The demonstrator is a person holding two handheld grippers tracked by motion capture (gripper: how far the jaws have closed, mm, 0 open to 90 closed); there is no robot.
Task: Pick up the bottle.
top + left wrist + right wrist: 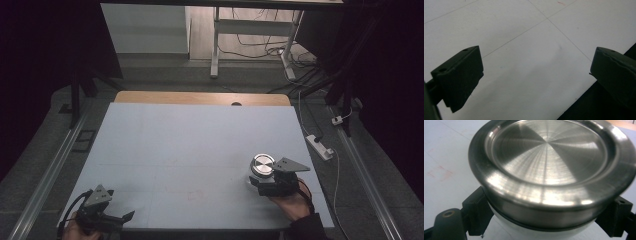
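Note:
A jar with a brushed steel lid (262,164) and a white body stands on the right part of the pale mat (190,140). My right gripper (256,179) comes at it from the near side. In the right gripper view the steel lid (549,157) looms large, and both black jaws press the white body just under its rim, so my right gripper (549,215) is shut on the jar. My left gripper (122,214) rests at the mat's near left corner, pointing right. Its jaws stand wide apart with nothing between them, over bare mat (524,37) in the left gripper view.
The mat covers a wooden table whose far edge (200,97) shows bare wood. A white power strip (320,146) and cables lie on the floor to the right. Another desk's white legs (215,50) stand behind. The mat's near edge runs by my left gripper.

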